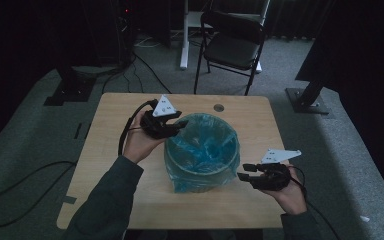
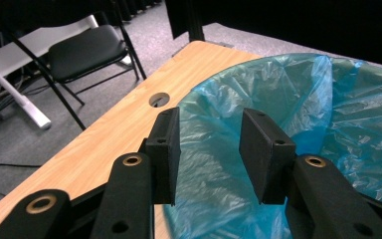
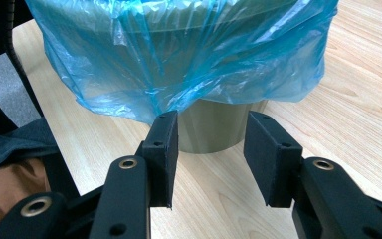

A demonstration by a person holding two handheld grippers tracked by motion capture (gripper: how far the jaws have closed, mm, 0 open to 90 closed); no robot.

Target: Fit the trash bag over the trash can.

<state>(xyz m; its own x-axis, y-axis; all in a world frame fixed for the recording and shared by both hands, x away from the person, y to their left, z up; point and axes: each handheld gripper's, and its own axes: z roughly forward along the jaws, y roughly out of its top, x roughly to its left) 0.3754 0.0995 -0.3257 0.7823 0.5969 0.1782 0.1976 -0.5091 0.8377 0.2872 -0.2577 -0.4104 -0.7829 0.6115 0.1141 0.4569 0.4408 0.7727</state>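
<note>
the blue bag (image 1: 203, 145) already lines the bin (image 3: 214, 130) in the middle of the table (image 1: 130, 107), its edge folded down over the rim. the left claw (image 1: 179, 125) hovers released at the far-left rim; the right claw (image 1: 243, 171) waits released beside the hanging skirt. what's left seems to be tidying the overhang.

Dim room, grey carpet (image 1: 40, 145), folding chair (image 1: 232, 42)

Both grippers' fingers (image 2: 164, 149) apart
</note>
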